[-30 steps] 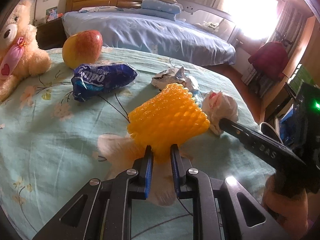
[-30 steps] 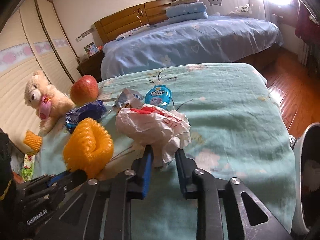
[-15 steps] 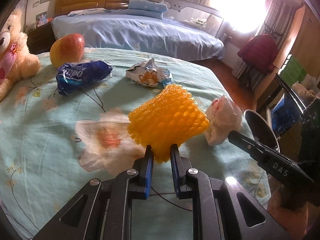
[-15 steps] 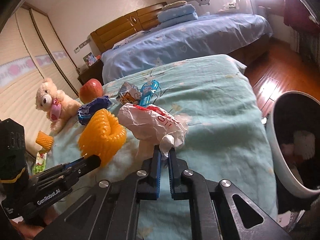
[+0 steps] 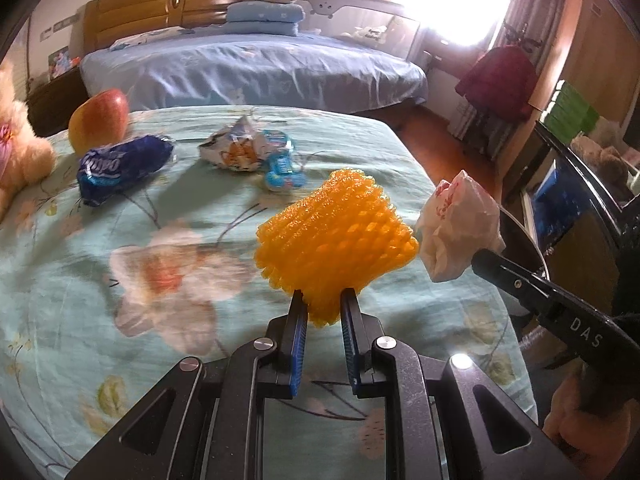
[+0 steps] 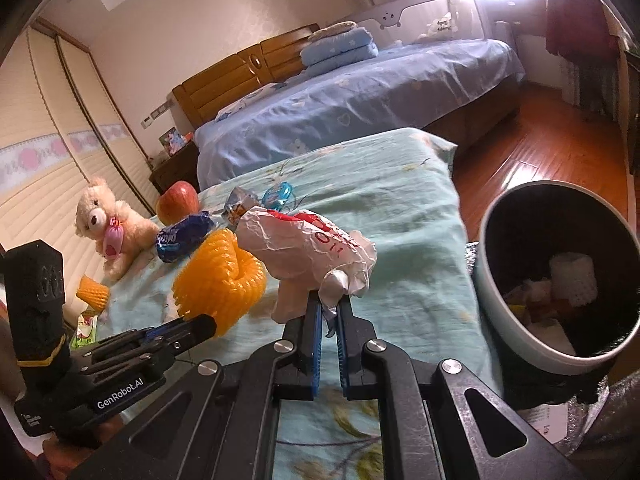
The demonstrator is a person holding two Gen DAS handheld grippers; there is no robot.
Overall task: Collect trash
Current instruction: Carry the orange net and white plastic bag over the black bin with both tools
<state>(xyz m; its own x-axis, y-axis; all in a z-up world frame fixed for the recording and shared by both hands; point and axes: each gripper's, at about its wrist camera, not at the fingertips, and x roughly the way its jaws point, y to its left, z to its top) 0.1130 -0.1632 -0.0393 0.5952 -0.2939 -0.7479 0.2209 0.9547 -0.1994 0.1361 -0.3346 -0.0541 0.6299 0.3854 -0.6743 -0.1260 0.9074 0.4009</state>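
A: Carrying two pieces at once. Left claw (image 5: pixel 323 305) clenched on lower edge of orange foam fruit net (image 5: pixel 335 241), net lifted clear of the green floral bedspread (image 5: pixel 120 240). Right claw (image 6: pixel 329 307) clamped tight on a pinch of crumpled white plastic bag (image 6: pixel 308 248), bag hanging above same bedspread.

B: Bin position?

A: Round bin (image 6: pixel 496 292) on floor off the bedspread's right edge, mouth open upward, scraps already inside. Lies to the right of the bag and slightly below it.

B: Nearer hand?

A: Right, clearly. Bag between net and bin; net farther left of bin, just beside bag. Net's tube axis roughly level, pointing across toward bin.

B: Judged order, then?

A: Likely bag first, net following over same rim. Risk: bag is light and may cling to pads on release.

B: Left behind?

A: Blue wrapper (image 5: pixel 120 168), torn snack packet (image 5: pixel 236 148), small blue pack (image 5: pixel 282 168), all farther from bin than net. Apple (image 5: pixel 98 120) and teddy bear (image 6: pixel 108 224) beyond those, probably not trash.
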